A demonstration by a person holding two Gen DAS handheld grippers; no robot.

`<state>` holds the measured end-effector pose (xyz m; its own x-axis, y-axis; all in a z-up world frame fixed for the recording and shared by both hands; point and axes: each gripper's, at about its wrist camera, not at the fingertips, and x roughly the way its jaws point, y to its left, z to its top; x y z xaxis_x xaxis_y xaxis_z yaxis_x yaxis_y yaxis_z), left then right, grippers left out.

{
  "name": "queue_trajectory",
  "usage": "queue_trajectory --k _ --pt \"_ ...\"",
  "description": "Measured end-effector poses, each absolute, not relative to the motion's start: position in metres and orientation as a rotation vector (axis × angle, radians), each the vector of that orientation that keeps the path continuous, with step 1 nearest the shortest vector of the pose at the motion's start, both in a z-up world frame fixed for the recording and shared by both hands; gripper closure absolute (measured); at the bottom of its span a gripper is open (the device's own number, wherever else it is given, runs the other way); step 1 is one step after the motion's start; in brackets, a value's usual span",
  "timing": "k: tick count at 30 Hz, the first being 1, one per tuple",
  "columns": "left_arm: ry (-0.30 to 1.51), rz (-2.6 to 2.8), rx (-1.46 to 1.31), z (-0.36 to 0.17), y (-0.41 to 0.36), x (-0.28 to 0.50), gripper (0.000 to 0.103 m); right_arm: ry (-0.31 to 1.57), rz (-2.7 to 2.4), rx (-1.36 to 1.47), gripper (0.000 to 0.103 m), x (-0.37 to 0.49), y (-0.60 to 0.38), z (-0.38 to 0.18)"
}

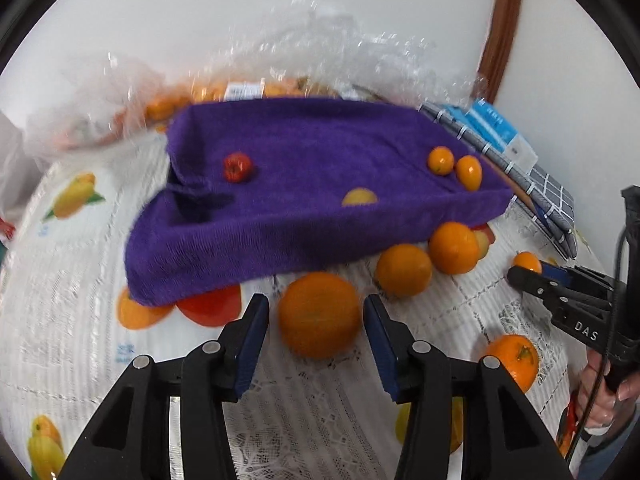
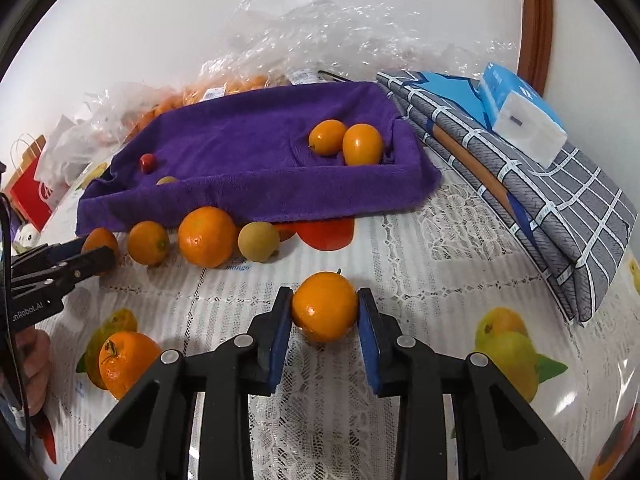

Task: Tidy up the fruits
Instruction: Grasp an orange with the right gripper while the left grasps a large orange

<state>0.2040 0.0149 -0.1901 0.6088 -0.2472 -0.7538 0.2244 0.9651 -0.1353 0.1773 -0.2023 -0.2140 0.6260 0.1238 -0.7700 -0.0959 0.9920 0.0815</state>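
Right gripper (image 2: 325, 312) pinches a glossy round orange (image 2: 325, 306) between its blue pads, low over the lace-patterned tablecloth (image 2: 420, 248). Left gripper (image 1: 316, 316) is spread wide around a dimpled mandarin (image 1: 319, 314), pads clear of it. The fuzzy purple towel-lined tray (image 2: 256, 184) sits just beyond, loose oranges along its front edge.

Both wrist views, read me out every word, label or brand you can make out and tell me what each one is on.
"DAS" on the right gripper body, left wrist view.
"nRobot.AI", start cut off, on the left gripper body, right wrist view.
"mango" printed on the tablecloth below the round yellowish fruit.
Too small or blurred: blue tissue pack, stickers on the plastic bags, white lettering on the red paper bag.
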Motion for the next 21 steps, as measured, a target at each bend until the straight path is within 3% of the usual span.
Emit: queue_trajectory --k 4,21 --pt "0.867 -0.285 -0.064 -0.190 0.021 0.203 0.063 0.869 0.126 0.063 0.071 0.176 -0.207 -0.213" --pt "0.718 -0.311 -0.137 -0.172 0.026 0.185 0.064 0.802 0.117 0.088 0.071 0.166 -0.214 -0.204"
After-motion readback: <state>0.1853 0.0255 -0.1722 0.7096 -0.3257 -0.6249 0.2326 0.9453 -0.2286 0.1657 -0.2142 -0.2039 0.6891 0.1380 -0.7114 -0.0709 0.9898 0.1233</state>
